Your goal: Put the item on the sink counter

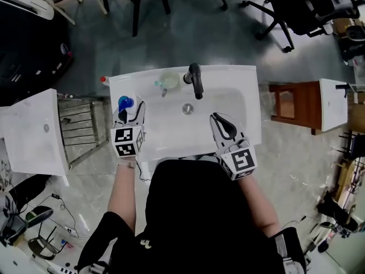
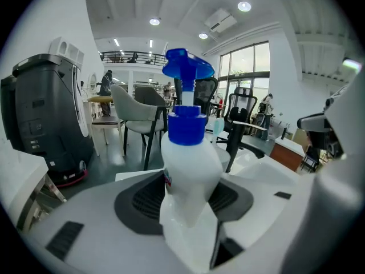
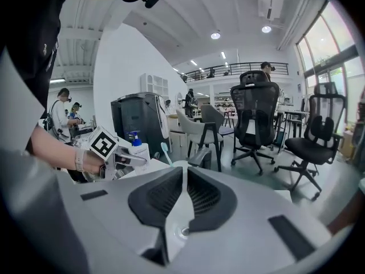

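Left gripper (image 1: 130, 111): fingers closed on the pump bottle (image 2: 191, 170), long axis upright, at the left edge of the worktop (image 1: 142, 84); whether its base touches cannot be told. Right gripper (image 1: 222, 123): fingers together, empty, over the basin's front edge.

Fig. White sink counter (image 1: 251, 99) before me; a black faucet (image 1: 195, 80) and a cup (image 1: 169, 81) holding a toothbrush (image 1: 159, 85) stood along its rear rim.

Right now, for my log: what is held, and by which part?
Left gripper clamps the pump bottle by its white body; right gripper holds nothing.
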Demonstrator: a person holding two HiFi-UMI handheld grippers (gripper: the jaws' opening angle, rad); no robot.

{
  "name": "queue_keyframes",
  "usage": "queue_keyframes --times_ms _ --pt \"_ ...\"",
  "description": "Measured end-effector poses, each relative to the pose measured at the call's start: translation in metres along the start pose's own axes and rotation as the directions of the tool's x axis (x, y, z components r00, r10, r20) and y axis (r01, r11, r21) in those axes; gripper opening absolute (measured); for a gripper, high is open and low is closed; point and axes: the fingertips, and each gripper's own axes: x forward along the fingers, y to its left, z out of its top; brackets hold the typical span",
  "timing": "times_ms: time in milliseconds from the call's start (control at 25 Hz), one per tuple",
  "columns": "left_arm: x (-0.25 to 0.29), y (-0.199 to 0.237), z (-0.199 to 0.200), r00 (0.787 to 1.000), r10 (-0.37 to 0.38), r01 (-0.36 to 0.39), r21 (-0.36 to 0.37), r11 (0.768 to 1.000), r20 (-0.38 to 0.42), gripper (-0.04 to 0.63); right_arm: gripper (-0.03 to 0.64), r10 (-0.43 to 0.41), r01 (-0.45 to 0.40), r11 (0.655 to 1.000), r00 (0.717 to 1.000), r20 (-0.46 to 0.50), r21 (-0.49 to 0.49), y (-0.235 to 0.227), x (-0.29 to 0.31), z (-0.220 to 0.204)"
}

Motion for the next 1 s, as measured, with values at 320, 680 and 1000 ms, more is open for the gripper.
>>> queue_keyframes --times_ms 320,680,1000 --pt "0.038 0.029 -0.014 0.999 -0.019 0.019 0.012 1.000 -0.038 0.221 0.044 -0.074 0.077 0.996 0.995 -0.062 0.047 0.000 0.008 -0.015" --pt "0.068 0.049 -0.026 0.997 -0.021 0.024 0.042 0.999 -0.073 0.221 0.044 -0.139 0.148 0.987 0.983 -0.119 0.065 -0.002 0.009 -0.018" --pt "0.076 0.046 -0.026 0.998 -0.045 0.050 0.135 0.990 -0.041 0.222 0.044 -0.176 0.186 0.981 0.974 -0.143 0.059 -0.003 0.004 -0.027"
